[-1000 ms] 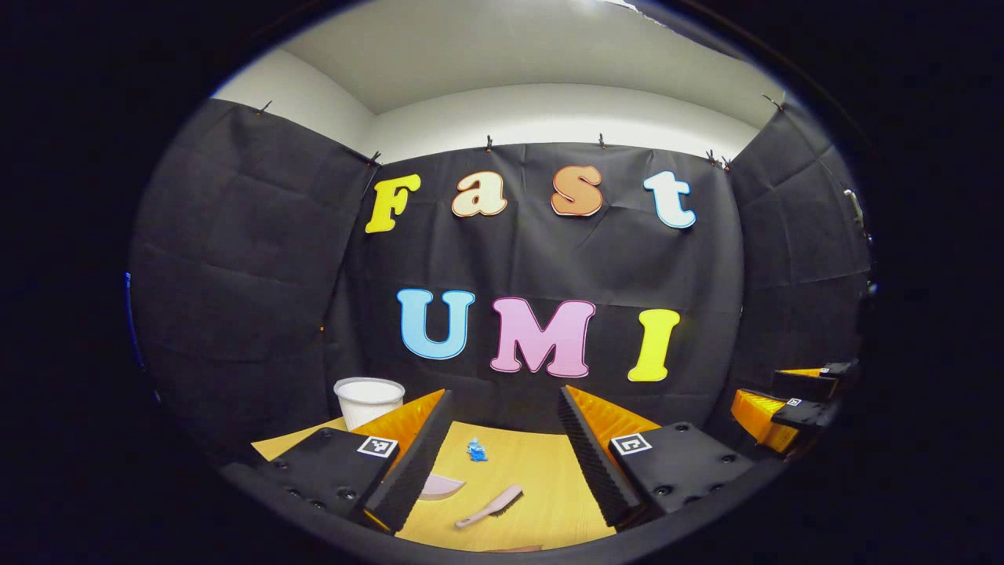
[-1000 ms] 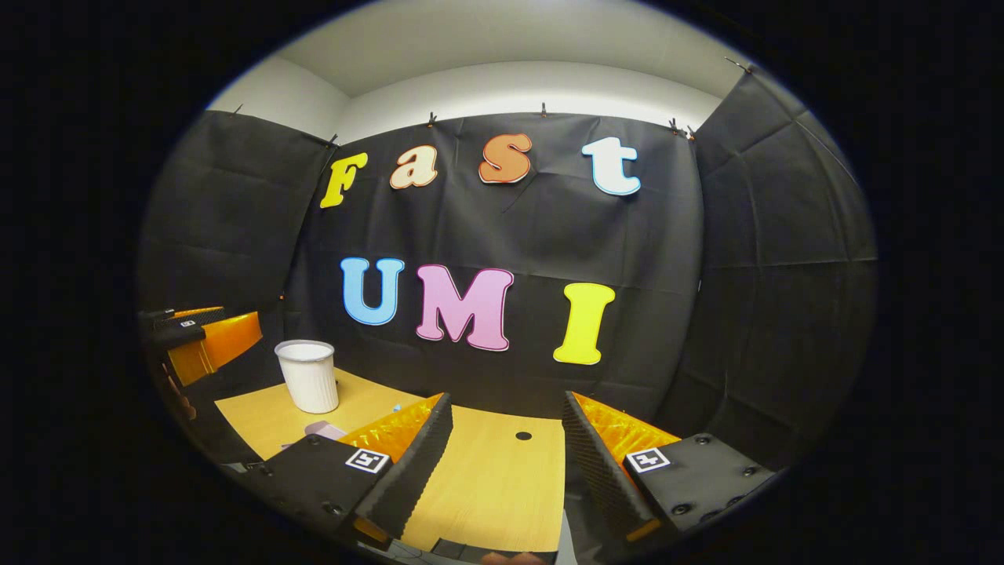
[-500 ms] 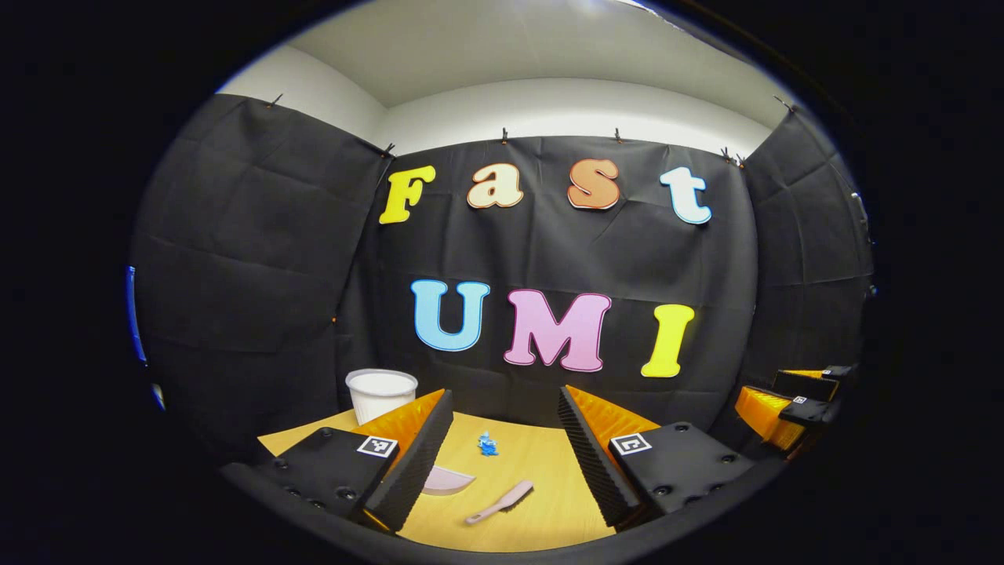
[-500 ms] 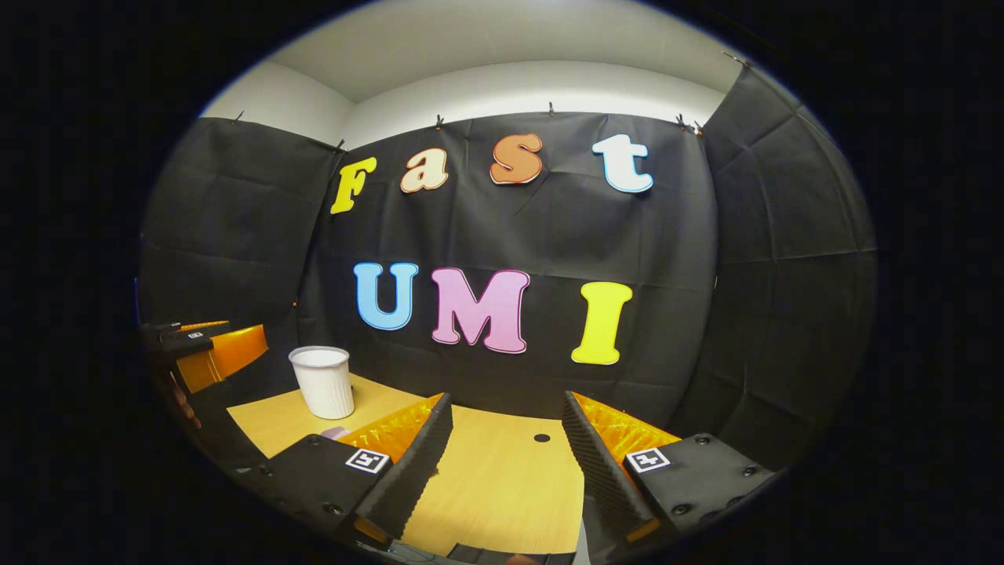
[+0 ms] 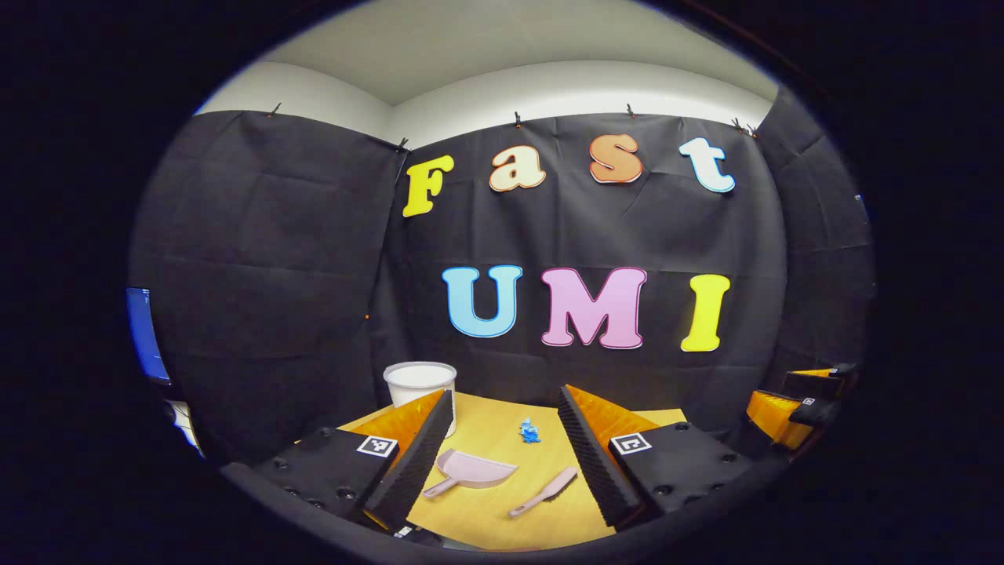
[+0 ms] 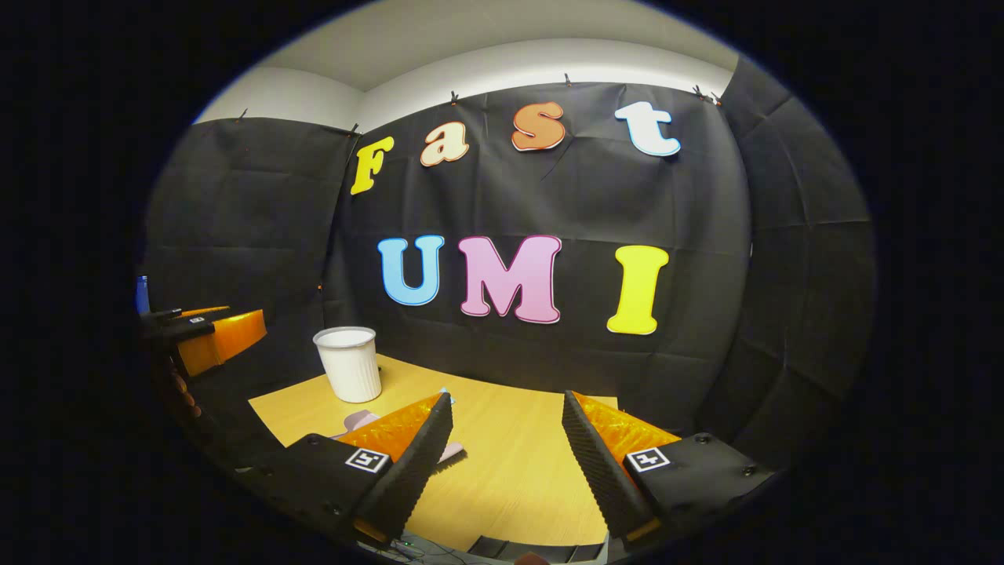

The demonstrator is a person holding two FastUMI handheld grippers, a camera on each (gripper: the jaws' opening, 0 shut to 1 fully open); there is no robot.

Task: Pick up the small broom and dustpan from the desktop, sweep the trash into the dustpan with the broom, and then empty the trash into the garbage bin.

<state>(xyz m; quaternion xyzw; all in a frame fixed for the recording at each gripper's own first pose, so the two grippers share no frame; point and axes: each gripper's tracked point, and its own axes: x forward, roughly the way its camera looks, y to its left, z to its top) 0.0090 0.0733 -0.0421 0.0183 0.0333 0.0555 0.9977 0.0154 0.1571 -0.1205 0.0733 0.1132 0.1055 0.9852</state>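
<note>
Since the earlier frames both views had been swung and tipped down a little, so that more of the bench (image 5: 486,510) was shown: in the left gripper view the dustpan, formerly half hidden behind a finger, was now seen whole.

Taken from left to right in that view, the white garbage bin (image 5: 420,384) stood at the far left of the bench, the pink dustpan (image 5: 471,474) lay flat just inside the left tongs' (image 5: 502,455) gap with its handle towards the camera, the blue trash (image 5: 529,431) lay farther back near the middle, and the small broom (image 5: 543,492) lay near the right finger, apart from the dustpan. The left tongs were held apart and empty, above the bench.

In the right gripper view the bin (image 6: 350,363) was seen at left and the right tongs (image 6: 506,463) were likewise spread wide, holding nothing.

The step in hand was judged to be the approach to pick-up. It would be done well if the left tongs were lowered squarely over the dustpan handle and the right tongs brought across to the broom handle, with the trash left undisturbed.
</note>
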